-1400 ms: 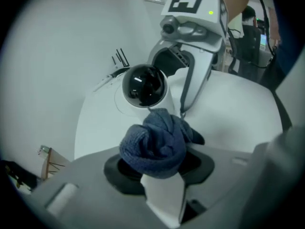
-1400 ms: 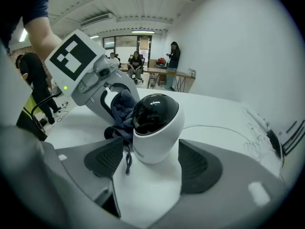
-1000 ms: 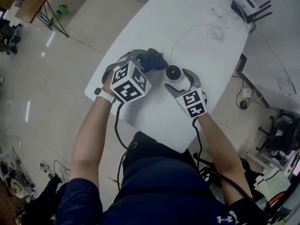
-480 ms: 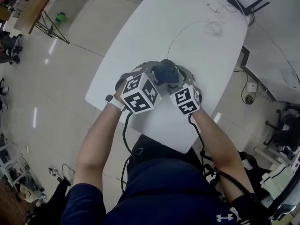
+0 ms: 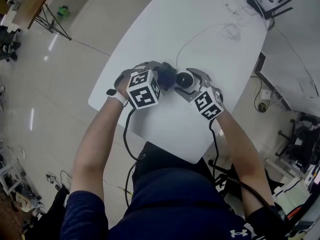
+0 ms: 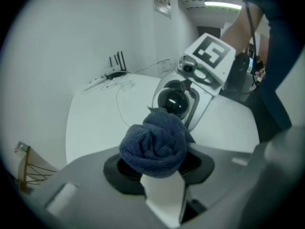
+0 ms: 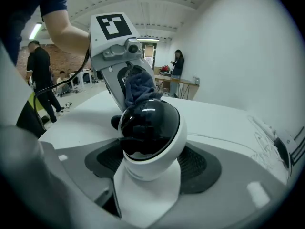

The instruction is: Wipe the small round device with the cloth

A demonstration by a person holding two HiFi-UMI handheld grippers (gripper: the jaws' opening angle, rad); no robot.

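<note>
My left gripper point(image 5: 169, 75) has its jaws clamped on the bunched dark-blue cloth point(image 6: 155, 144). My right gripper point(image 5: 187, 82), jaws just closing, holds the white black-domed round device point(image 7: 150, 137). Next, I judge, comes rubbing the dome.

The cloth point(image 6: 155, 142) is dark navy blue. The small round device point(image 7: 150, 137) has a glossy black dome set in a white shell. Under the device, the table point(image 5: 200, 29) is plain white. Beside the device, the left claw point(image 5: 167, 75) is grey, and its cube point(image 5: 142, 89) is white with black square markers. Far beyond the device, a router point(image 5: 261, 1) is white with black antennas. The person's shirt point(image 5: 175, 204) is navy.
</note>
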